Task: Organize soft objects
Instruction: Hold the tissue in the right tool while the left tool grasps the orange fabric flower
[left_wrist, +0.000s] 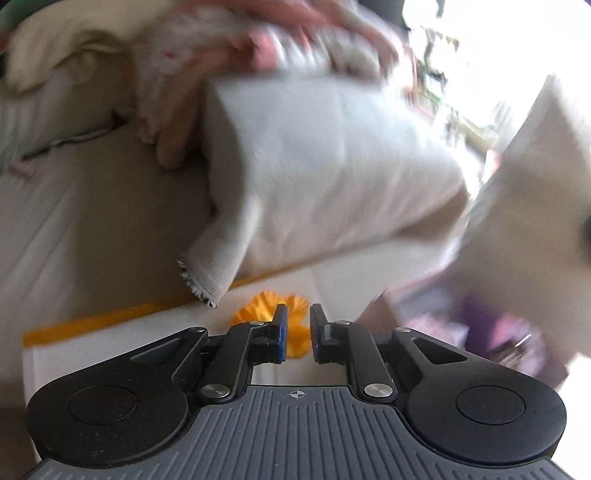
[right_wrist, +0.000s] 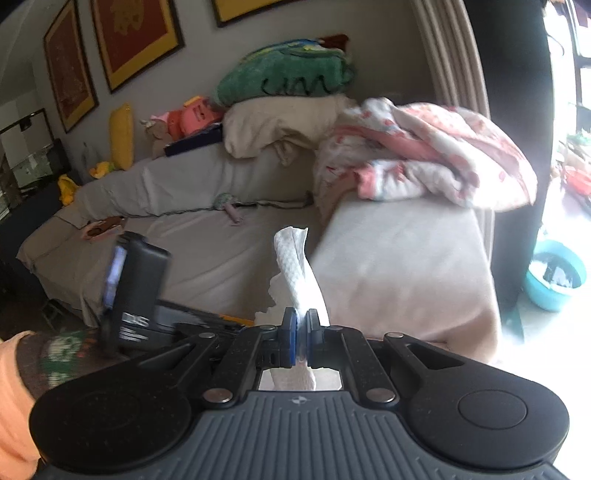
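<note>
Right wrist view looks across a sofa (right_wrist: 207, 243) draped in a pale grey cover. At the bottom centre the right gripper (right_wrist: 302, 341) is clenched on a white paper towel (right_wrist: 297, 266), whose twisted, dimpled strip rises up from between the blue pads toward the middle of the frame, while more of it shows below the jaws. On the sofa's arm at right centre lies a crumpled pink-and-white blanket (right_wrist: 424, 162). To its left a cream cushion (right_wrist: 273, 125) is stacked against the backrest, with a green plush toy (right_wrist: 288, 77) lying on top of it. Framed pictures (right_wrist: 136, 37) hang on the wall in the upper left. A dark device (right_wrist: 136, 291), blurred, stands at lower left above a patterned sleeve (right_wrist: 44, 362). A turquoise basin (right_wrist: 556, 273) sits on the floor at the far right.

Left wrist view is heavily motion-blurred. The left gripper (left_wrist: 297, 334) at the bottom centre has its jaws released, standing slightly apart with nothing between them. Beyond the fingertips lies a white cloth with a yellow band (left_wrist: 122, 317) and an orange flower print. Above it a pale grey sofa cover (left_wrist: 332, 173) fills the centre, one frayed corner hanging down just left of the jaws. The pink-and-white blanket (left_wrist: 266, 40) is smeared across the top.
</note>
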